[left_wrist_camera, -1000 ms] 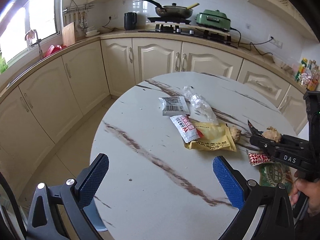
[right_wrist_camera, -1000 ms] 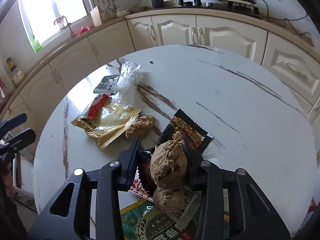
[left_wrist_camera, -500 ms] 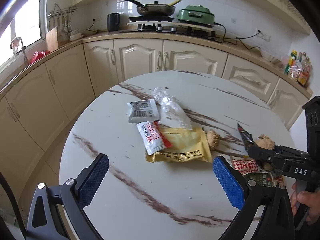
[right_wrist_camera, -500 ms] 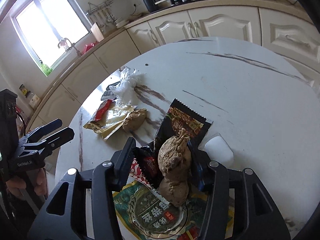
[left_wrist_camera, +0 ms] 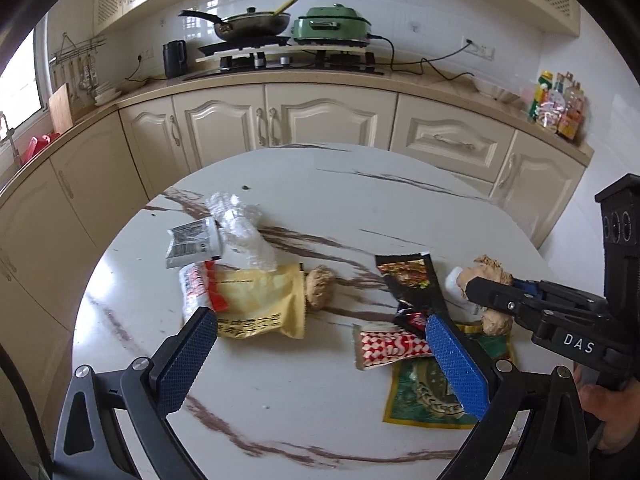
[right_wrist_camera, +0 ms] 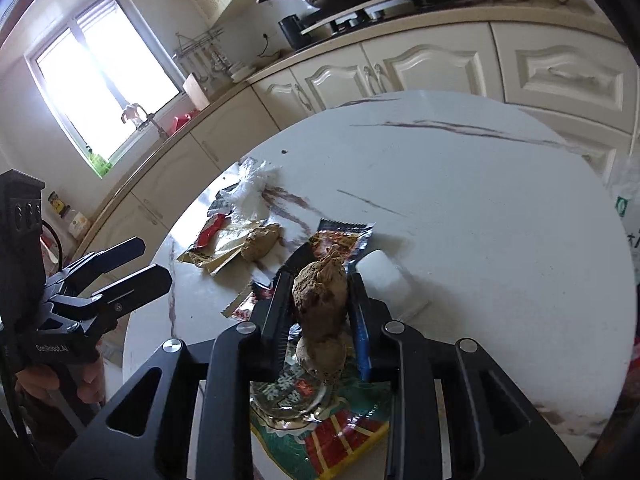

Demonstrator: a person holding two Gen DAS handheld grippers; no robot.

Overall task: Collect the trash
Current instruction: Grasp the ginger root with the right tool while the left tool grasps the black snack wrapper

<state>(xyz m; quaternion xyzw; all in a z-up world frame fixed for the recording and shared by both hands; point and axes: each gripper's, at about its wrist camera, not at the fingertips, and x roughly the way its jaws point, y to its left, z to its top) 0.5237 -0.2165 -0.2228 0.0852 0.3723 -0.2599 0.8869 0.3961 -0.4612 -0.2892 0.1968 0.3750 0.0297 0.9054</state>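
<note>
Daylit, window (right_wrist_camera: 108,76) glare, fisheye-warped edges

green wrapper (right_wrist_camera: 320,432): partly under hand-held gripper | bottles (left_wrist_camera: 556,108) on counter: labels too small to read

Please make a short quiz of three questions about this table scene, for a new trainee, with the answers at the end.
1. True or false: the right gripper is shut on a crumpled brown paper wad.
2. Which lies beside the yellow pouch? A: a second brown wad; B: a spoon; C: a glass.
3. Fill in: the left gripper is ____ and holds nothing.

Key
1. True: its pads press on the wad, after the jaws have just been closing.
2. A.
3. Open: its blue pads stand wide apart above the table.
</note>
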